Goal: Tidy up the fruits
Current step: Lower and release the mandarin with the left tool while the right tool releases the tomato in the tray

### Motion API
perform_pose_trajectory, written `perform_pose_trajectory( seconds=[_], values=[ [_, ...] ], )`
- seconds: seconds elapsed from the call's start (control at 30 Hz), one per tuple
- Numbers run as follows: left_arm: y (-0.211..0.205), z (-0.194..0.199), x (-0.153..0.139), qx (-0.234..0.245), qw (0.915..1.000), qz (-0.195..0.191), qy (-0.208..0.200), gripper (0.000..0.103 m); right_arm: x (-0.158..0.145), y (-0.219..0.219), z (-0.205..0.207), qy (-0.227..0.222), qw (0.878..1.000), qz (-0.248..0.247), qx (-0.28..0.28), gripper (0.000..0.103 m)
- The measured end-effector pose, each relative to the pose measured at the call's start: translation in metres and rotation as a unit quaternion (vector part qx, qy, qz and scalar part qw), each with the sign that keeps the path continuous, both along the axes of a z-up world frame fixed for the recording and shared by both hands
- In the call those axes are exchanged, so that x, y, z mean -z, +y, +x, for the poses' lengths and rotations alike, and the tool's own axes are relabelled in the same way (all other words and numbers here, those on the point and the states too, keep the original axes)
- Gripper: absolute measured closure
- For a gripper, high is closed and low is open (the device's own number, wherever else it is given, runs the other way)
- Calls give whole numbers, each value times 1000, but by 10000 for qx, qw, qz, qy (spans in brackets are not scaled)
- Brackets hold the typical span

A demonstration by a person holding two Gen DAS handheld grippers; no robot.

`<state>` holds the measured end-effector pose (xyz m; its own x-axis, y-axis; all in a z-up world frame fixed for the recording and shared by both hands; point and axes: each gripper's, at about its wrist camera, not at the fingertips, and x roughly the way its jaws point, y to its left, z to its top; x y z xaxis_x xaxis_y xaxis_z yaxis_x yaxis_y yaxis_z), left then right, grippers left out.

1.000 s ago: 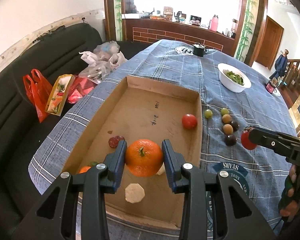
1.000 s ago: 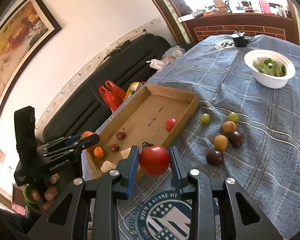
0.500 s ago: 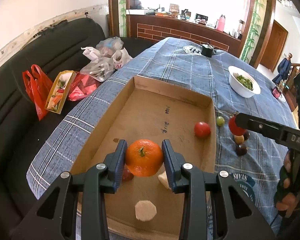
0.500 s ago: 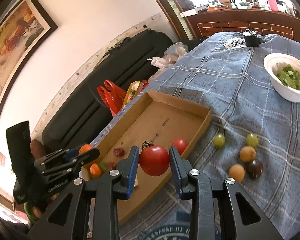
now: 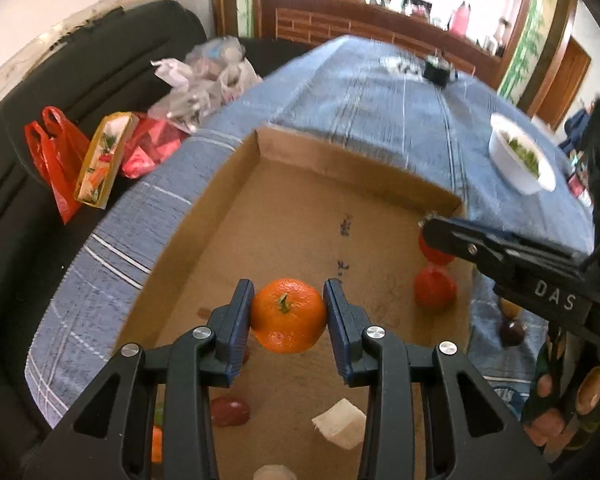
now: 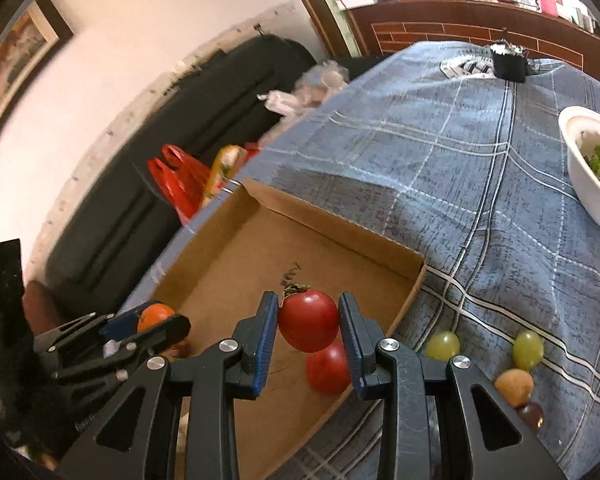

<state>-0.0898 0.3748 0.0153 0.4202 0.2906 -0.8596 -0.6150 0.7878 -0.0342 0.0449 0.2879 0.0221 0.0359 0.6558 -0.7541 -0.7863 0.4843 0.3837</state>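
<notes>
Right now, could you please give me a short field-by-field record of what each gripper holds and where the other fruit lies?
left gripper: shut on the orange, above the cardboard tray
right gripper: shut on the red tomato, over the tray's right side
in tray: another red tomato, a dark red fruit, a pale chunk
on tablecloth: two green grapes, a tan fruit, a dark fruit
white bowl: holds greens

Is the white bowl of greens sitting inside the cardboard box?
No, the white bowl stands on the blue checked tablecloth, well apart from the cardboard box.
</notes>
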Motion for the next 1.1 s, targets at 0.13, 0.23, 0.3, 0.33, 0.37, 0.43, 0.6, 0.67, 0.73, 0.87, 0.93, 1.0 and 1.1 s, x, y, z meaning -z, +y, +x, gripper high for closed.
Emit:
perform_pose_trajectory(
  seconds=[0.13, 0.23, 0.3, 0.33, 0.37, 0.43, 0.6, 0.67, 0.73, 0.87, 0.93, 1.0, 1.1],
  values=[
    [-3, 6, 15, 49, 9997, -38, 233, 69, 11, 10, -1, -40, 9999, -141, -48, 71],
    [-1, 8, 22, 8, 9993, -72, 356, 69, 16, 18, -2, -186, 9994, -292, -78, 71],
    [1, 9, 26, -12, 9990, -150, 419, 69, 21, 23, -3, -252, 9987, -419, -115, 71],
    [3, 9, 27, -20, 9990, -180, 414, 69, 23, 25, -4, -285, 9985, -461, -126, 71],
    [3, 8, 26, -10, 9989, -194, 419, 69, 23, 27, -6, -372, 9981, -466, -160, 69],
    [3, 10, 26, 9, 9987, -195, 472, 68, 24, 30, -9, -459, 9976, -495, -170, 68],
    [3, 1, 16, -151, 9990, -71, 411, 66, 19, 25, -7, -287, 9990, -328, -139, 59],
    [4, -7, 8, -235, 9992, -56, 323, 64, 14, 19, -4, -177, 9996, -212, -71, 54],
    [3, -14, 1, -271, 9994, -50, 211, 63, 10, 11, -2, -26, 9999, -89, -38, 54],
    [-9, -30, -17, -359, 9994, 7, -13, 62, -3, -11, -3, 101, 9998, 158, 80, 54],
    [-16, -35, -26, -377, 9992, 28, -121, 58, -10, -25, -7, 131, 9994, 295, 94, 54],
    [-24, -40, -33, -411, 9989, 98, -217, 57, -17, -40, -11, 130, 9991, 393, 119, 54],
    [-44, -44, -45, -360, 9983, 333, -314, 57, -28, -71, -19, 99, 9981, 578, 177, 54]
  ],
)
